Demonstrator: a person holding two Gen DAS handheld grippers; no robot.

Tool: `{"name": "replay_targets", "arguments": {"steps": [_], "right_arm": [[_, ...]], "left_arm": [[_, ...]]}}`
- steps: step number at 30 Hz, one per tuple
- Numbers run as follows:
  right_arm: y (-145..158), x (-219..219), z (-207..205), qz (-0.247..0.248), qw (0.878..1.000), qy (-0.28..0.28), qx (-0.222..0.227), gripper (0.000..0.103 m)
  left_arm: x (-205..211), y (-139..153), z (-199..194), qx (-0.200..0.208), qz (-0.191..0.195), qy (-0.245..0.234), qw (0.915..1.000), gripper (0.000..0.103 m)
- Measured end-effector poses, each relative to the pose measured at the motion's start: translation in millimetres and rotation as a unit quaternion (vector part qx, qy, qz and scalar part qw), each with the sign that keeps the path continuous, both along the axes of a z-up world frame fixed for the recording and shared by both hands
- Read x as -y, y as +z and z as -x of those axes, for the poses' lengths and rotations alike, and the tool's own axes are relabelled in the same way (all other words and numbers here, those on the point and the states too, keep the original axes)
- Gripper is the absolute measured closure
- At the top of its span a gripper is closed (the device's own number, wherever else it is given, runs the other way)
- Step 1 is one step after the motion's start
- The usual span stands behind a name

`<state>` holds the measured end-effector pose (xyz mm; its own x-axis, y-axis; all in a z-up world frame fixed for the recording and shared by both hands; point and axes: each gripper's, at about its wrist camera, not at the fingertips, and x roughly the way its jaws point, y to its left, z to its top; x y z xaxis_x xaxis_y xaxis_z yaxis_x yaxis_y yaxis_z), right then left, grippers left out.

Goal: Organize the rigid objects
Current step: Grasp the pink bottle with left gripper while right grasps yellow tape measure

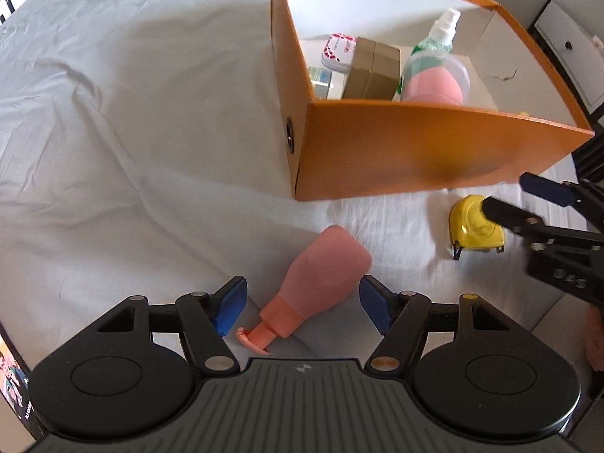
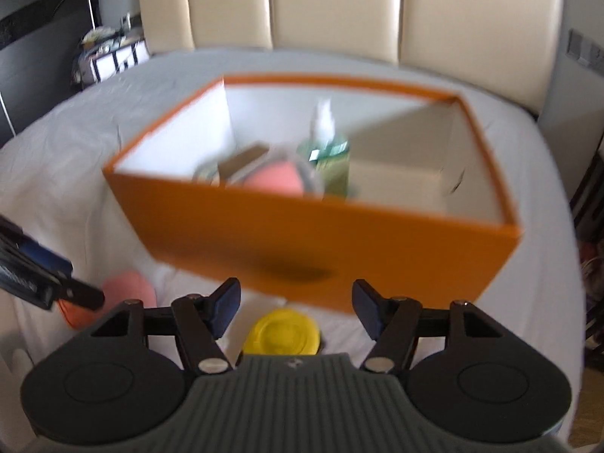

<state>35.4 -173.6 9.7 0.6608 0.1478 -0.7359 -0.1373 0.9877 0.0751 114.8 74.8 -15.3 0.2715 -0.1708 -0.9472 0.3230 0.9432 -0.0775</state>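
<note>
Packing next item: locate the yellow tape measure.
The round yellow plastic tape measure lies on the grey sheet, before the orange cardboard box, between the open right claw fingers.

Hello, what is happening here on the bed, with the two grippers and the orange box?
A person is tidying loose things into the orange box, which already holds a spray bottle and some packages. The left gripper, jaws open, sits around a pink bottle lying on the sheet. The right gripper, also open, is over a yellow tape measure. Nothing is gripped yet.
</note>
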Motion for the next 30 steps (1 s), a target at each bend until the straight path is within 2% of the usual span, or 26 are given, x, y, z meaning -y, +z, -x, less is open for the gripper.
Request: {"name": "replay_targets", "arguments": {"steps": [2,3,4,5,10,13,15,22,23,30], "right_arm": [[-12.5,-4.0,-8.4,0.003,0.999,0.002,-0.033,0.037],[-14.6,-3.1,-10.9,-0.010,0.999,0.004,-0.039,0.034],[-16.7,-2.0,-12.8,-0.025,0.999,0.008,-0.043,0.025],[-19.3,-0.2,-14.9,-0.039,0.998,0.008,-0.048,0.023],[-36.6,-7.4,-21.8,-0.019,0.996,0.001,-0.089,0.023],[-40.4,-8.8,-23.3,-0.020,0.995,0.004,-0.098,0.026],[-41.6,-9.6,-22.7,-0.022,0.995,0.006,-0.100,0.032],[-43.8,-16.1,-23.6,-0.011,0.995,0.016,-0.101,0.035],[-44.2,-17.5,-23.3,-0.005,0.995,0.016,-0.101,0.038],[-44.4,-21.3,-21.2,0.004,0.995,0.019,-0.093,0.042]], "left_arm": [[4.6,-5.1,-1.6,-0.005,-0.013,-0.002,0.9999,0.023],[6.5,-6.9,-2.6,-0.006,-0.017,-0.001,0.9998,0.023],[8.5,-8.2,-3.7,-0.006,-0.019,-0.002,0.9998,0.023],[11.3,-9.7,-4.5,-0.006,-0.021,-0.007,0.9997,0.023],[26.7,-20.1,-4.4,-0.014,-0.052,-0.036,0.9979,0.026],[28.7,-25.6,-6.7,-0.022,-0.060,-0.034,0.9974,0.029],[29.2,-28.0,-9.3,-0.026,-0.057,-0.031,0.9975,0.030],[35.2,-33.5,-14.6,-0.032,-0.071,-0.029,0.9965,0.030],[36.5,-33.7,-13.8,-0.035,-0.071,-0.023,0.9966,0.033],[27.4,-30.7,-16.7,-0.034,-0.045,-0.006,0.9984,0.046]]}}
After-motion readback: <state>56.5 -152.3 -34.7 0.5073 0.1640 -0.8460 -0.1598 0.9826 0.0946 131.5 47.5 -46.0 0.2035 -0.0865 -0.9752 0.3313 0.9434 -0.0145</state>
